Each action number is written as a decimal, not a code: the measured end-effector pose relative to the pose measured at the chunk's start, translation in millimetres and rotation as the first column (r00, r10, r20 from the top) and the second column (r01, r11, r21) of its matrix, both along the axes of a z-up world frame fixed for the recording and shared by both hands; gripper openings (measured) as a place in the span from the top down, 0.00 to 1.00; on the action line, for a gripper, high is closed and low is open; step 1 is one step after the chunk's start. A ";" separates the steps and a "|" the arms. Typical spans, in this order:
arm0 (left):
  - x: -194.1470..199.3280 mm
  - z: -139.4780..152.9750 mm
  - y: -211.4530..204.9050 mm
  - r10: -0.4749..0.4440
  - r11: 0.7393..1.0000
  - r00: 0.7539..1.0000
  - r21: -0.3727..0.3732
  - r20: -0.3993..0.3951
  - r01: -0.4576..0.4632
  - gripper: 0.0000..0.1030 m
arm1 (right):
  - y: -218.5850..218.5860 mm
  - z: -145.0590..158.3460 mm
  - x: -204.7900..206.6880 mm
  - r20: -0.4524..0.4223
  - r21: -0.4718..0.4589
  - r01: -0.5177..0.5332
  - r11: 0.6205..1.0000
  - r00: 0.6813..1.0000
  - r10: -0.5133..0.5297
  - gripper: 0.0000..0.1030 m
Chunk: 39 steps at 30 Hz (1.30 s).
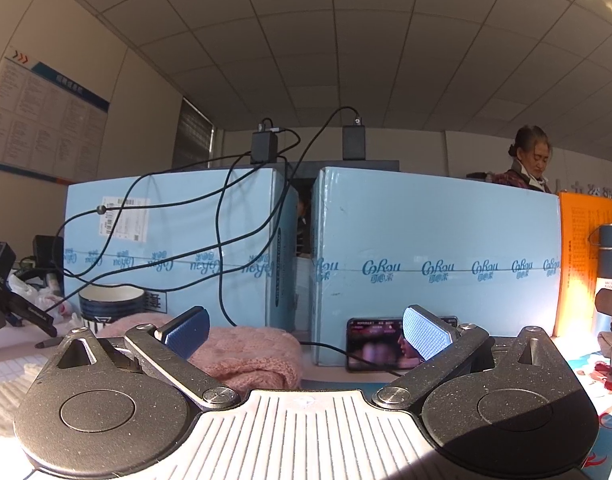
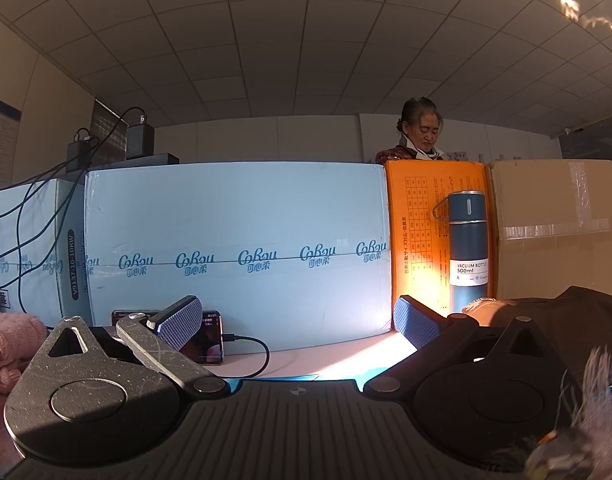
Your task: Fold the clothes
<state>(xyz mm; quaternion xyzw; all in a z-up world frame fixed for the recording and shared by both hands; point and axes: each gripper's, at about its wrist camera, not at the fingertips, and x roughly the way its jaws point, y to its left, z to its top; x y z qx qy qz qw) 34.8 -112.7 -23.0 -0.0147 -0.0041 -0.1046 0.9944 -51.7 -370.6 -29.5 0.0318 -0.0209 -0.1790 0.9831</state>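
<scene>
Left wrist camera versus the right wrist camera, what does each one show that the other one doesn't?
Only the left wrist view shows the striped bowl and the shipping label on the left blue box. Only the right wrist view shows the brown cardboard box and a dark garment. Both show the pink knit garment, the propped phone, the blue vacuum bottle, the orange box, and a person behind the boxes. The left gripper and right gripper are both open.

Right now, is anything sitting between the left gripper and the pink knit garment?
Nothing visible. The left gripper is open and empty, and the pink knit garment lies just beyond its left finger, partly hidden behind it. The bowl and phone stand off to either side.
</scene>
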 end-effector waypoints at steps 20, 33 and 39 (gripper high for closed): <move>0.3 -0.2 -0.2 -0.009 1.000 1.000 -0.001 -0.002 0.009 0.00 | 0.0 -0.4 -0.1 0.001 0.001 -0.004 1.000 1.000 0.004 0.00; -0.9 -0.8 0.8 -0.016 1.000 1.000 -0.001 -0.006 0.016 0.00 | -0.1 -0.3 -0.8 0.001 0.002 -0.004 1.000 1.000 0.004 0.00; -0.6 -0.9 0.6 -0.017 1.000 1.000 -0.001 -0.006 0.017 0.00 | -0.2 -0.2 -0.7 0.001 0.003 -0.004 1.000 1.000 0.004 0.00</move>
